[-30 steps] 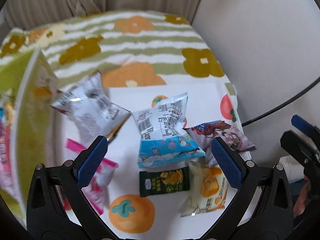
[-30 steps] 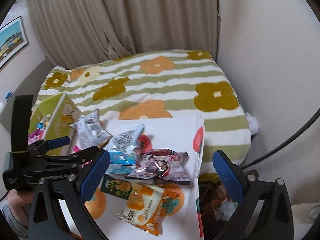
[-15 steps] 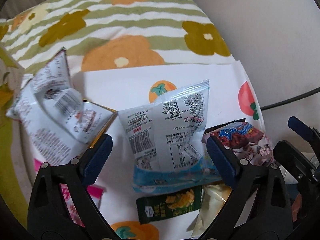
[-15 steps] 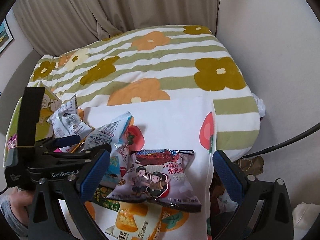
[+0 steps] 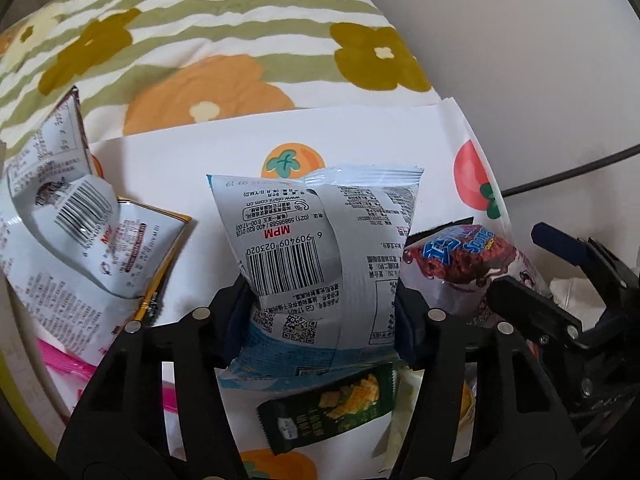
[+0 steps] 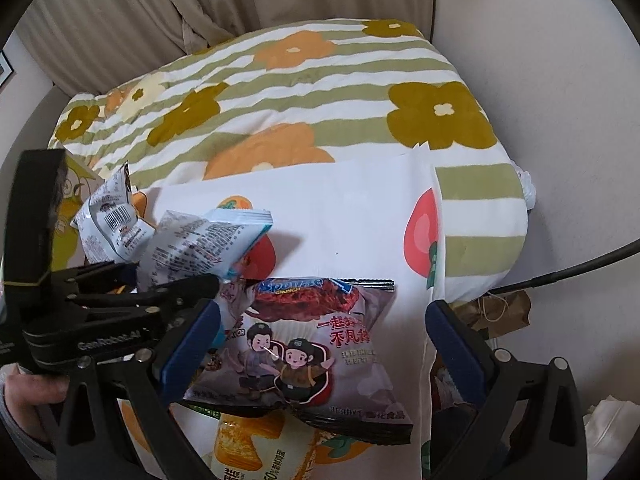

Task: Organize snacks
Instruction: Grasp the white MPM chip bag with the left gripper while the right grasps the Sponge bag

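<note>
Closing the left gripper [image 5: 320, 312] on a pale blue snack packet [image 5: 320, 256] at mid-frame, pads pressing its sides.
The right gripper [image 6: 320, 344] hangs wide open, holding nothing, astride the lilac cartoon crunch packet [image 6: 304, 352] low in its frame; floral striped blanket [image 6: 320, 92] beyond.

The left hand-held gripper [image 5: 322, 312] has its jaws closing, and its pads are hidden behind the blue-and-white snack bag [image 5: 320, 256] between them. The dark green snack bar [image 5: 332, 408] is partly covered by that bag. The orange cracker packet [image 6: 256, 448] runs off the bottom edge of the right wrist view, under the purple cartoon bag [image 6: 304, 348].
</note>
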A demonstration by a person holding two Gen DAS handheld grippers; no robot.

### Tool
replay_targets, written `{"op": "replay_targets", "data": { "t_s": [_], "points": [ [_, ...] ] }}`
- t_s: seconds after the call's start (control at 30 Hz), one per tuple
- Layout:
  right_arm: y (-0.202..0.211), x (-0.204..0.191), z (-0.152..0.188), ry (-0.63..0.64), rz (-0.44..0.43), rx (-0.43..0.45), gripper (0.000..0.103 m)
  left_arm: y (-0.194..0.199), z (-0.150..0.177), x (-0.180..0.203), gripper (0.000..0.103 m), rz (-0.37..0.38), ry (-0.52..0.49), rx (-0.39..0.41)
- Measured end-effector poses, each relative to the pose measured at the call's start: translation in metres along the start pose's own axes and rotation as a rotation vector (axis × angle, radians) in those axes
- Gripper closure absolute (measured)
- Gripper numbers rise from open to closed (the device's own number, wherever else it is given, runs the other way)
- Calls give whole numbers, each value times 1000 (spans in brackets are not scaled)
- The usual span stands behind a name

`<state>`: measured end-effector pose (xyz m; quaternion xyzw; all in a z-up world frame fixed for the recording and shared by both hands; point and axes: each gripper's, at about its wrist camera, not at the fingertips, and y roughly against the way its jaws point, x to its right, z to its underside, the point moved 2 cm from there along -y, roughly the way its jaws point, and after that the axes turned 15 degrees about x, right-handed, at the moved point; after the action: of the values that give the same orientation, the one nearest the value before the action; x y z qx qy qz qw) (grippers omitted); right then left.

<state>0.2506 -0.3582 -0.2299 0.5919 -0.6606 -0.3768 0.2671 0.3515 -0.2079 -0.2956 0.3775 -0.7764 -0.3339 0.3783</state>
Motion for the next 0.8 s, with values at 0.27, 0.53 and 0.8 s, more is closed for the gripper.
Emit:
{"op": "replay_targets", "data": {
  "t_s": [0.27,0.53,0.8],
  "points": [
    [-11,-6,0,40,3,-49,1,11,2,-1,50,-34,-54,20],
    [-36,-5,6,72,-46,-251,14,20,5,-1,50,-30,-60,53],
    [-42,-5,20,68,-48,-298,30,29,9,-2,50,-28,-43,76]
  ]
}}
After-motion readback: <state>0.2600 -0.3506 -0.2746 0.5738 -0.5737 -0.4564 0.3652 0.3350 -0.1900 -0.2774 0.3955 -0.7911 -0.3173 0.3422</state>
